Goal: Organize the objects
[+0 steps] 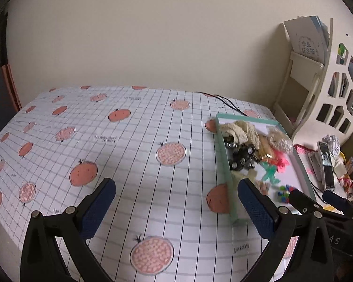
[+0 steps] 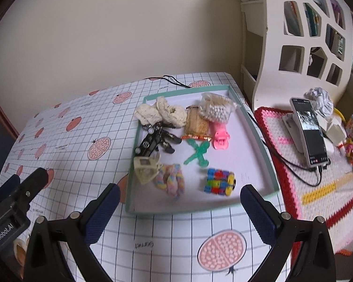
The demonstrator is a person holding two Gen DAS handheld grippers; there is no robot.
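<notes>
My right gripper [image 2: 177, 203] hangs w/ jaws spread wide, holding nothing, just short of the near rim of the tray [image 2: 269, 162]. My left gripper [image 1: 176, 197] is likewise wide & empty, over bare patterned tablecloth [image 1: 134, 127], w/ the tray off to its right.

The task's things all sit inside the tray: colourful block toy [image 2: 220, 181] near the front, pastel scrunchie [image 2: 170, 181] to its left, green figure [image 2: 196, 154] mid-tray, black toy car [image 2: 153, 141], pink clip [image 2: 220, 138], bag of beads [image 2: 217, 108] & cream lace cloth [image 2: 160, 114] toward the back.

Key relation: the tray lies straight ahead of the right gripper, long axis running away from me, so I judge the right is the nearer tool; the block toy is closest.

Hard to tell: the cream item [image 2: 146, 168] at the tray's left wall, & the woven piece under the bead bag. Nothing seems left outside the tray.
</notes>
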